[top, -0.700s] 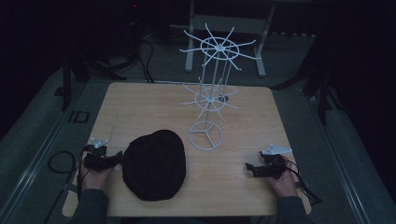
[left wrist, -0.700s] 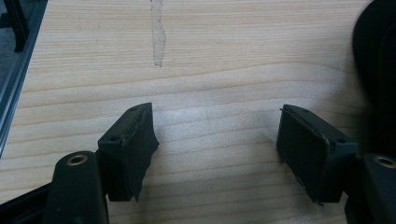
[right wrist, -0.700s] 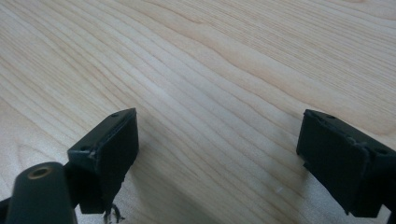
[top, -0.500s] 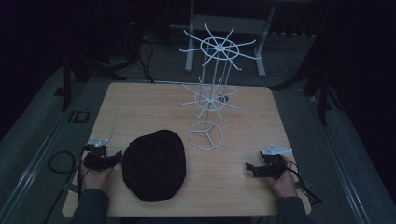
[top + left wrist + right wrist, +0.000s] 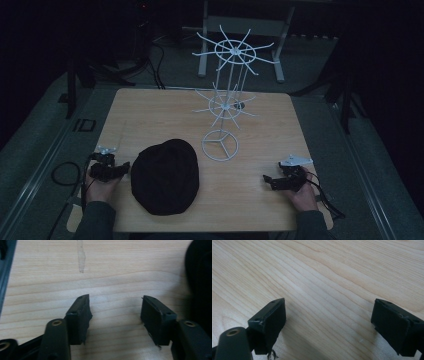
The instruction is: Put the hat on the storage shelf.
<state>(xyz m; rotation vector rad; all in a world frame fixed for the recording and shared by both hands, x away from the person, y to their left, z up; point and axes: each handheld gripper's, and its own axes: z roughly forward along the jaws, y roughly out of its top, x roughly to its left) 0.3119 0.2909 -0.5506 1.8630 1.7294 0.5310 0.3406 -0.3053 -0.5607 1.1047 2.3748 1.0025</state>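
At the near edge of the table (image 5: 150, 107), at 7 o'clock, the left gripper (image 5: 119, 169) is rested with jaws wide, nothing held. At 5 o'clock the right gripper (image 5: 267, 179) is likewise spread and empty. The black hat (image 5: 165, 176) is laid flat just beside the left gripper. Farther off, at 12 o'clock, the white rack (image 5: 227, 102) is stood upright. No grasp yet begun, it is judged; next, the hat's brim must be pinched.

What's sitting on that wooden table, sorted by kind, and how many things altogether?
Black hat: 1
White wire stand: 1
Hand-held grippers: 2, the left gripper and the right gripper, both with jaws open
Total: 4
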